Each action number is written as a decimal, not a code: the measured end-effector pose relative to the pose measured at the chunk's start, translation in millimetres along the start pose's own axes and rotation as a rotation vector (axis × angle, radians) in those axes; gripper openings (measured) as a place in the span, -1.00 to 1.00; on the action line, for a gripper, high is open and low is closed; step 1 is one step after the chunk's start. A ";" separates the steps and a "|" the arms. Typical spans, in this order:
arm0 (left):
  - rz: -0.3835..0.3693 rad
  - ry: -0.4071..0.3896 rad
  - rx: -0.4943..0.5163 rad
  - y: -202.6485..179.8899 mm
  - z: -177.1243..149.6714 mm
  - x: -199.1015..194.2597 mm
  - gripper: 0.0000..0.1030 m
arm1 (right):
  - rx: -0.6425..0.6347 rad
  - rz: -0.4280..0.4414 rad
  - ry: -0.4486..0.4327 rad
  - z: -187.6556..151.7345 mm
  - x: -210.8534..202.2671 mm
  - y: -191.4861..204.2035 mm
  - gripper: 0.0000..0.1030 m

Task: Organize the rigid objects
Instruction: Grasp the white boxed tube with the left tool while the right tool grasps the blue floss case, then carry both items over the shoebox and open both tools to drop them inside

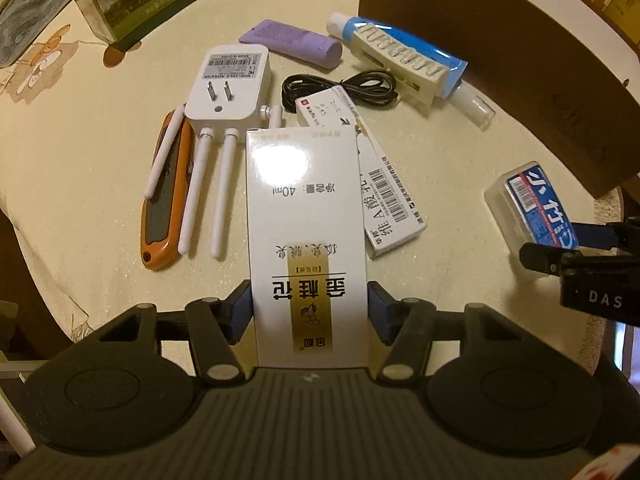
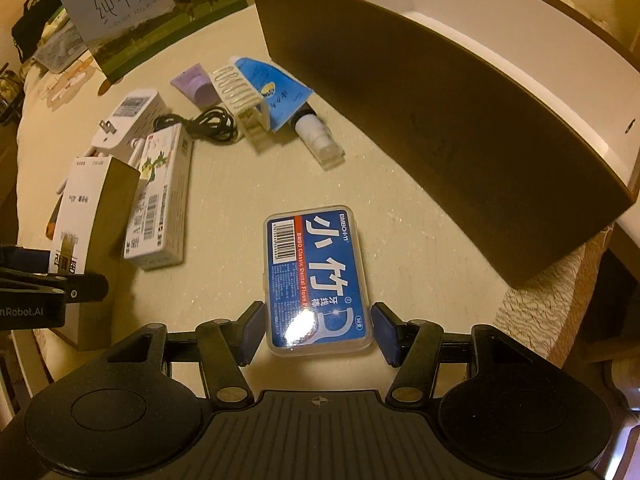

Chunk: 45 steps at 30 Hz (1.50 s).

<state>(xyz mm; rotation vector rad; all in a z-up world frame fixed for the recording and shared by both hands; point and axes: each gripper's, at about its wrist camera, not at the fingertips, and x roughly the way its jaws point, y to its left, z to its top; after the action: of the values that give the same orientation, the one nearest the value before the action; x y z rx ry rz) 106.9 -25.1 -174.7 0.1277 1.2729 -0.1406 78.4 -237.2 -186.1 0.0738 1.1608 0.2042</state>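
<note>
Left claw: my left claw (image 1: 311,312) is clenched on the tall white box (image 1: 306,240); the blue pads sit against its two long sides, near the end with the gold label

White box: it stands out forward from the claw, over the desk (image 1: 100,140); in the right wrist view I see the same box (image 2: 86,216) lifted and tilted at the left edge, with a brown side turned to the camera

Right claw: my right claw (image 2: 318,330) is grasping the clear floss case (image 2: 318,276) with the blue label; the left pad lies on its side wall, at the right pad I see a thin gap, so I cannot tell if that pad touches fully

Floss case: its near end is between the pads, its far end points to the big brown box (image 2: 440,120), which is open on top and white inside

Pile on desk: a white plug adapter (image 1: 228,84) with thin white antennas, an orange utility knife (image 1: 168,200) just beside them on the left, a small white carton with barcode (image 1: 384,184) partly under the white box in the left view

Further back: a black cable (image 1: 340,90), a purple tube (image 1: 292,42), a blue tube (image 1: 408,54) with a cream comb-like piece (image 1: 400,64) lying over it

Behind: a milk carton box (image 2: 156,12) stands at the far edge of the desk

Other claw: the right one shows at the right edge of the left view, touching the floss case there (image 1: 532,204)
</note>
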 end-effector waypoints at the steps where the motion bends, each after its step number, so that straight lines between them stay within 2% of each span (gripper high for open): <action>1: -0.003 0.001 -0.007 1.5 3.4 1.4 0.08 | 0.000 0.001 0.001 1.5 0.9 -0.3 0.07; 9: 0.019 -0.035 -0.008 2.0 21.8 7.0 0.08 | -0.008 0.021 -0.024 15.1 6.4 1.2 0.15; 15: 0.024 -0.059 -0.001 1.7 22.3 3.3 0.07 | -0.049 0.010 -0.036 16.7 10.6 5.4 0.15; 18: 0.038 -0.064 0.019 -1.3 20.5 0.4 0.07 | -0.069 0.006 -0.021 15.5 12.7 6.6 0.05; 21: 0.041 -0.062 0.028 -2.8 20.0 -4.9 0.07 | -0.088 0.005 -0.028 12.8 8.8 7.6 0.03; 35: 0.006 -0.133 0.094 -35.8 32.5 -63.5 0.07 | -0.007 0.046 -0.137 22.1 -67.3 -5.8 0.03; 41: -0.034 -0.189 0.139 -59.0 55.5 -84.2 0.07 | 0.032 0.037 -0.215 35.8 -102.9 -21.6 0.03; 45: -0.065 -0.242 0.174 -75.5 84.3 -92.4 0.07 | 0.079 0.020 -0.268 52.7 -119.5 -41.3 0.03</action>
<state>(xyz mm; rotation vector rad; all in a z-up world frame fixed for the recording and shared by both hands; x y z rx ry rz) 146.5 -110.9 -63.2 0.2122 1.0229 -0.3138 86.1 -298.9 -64.0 0.1772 0.9006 0.1606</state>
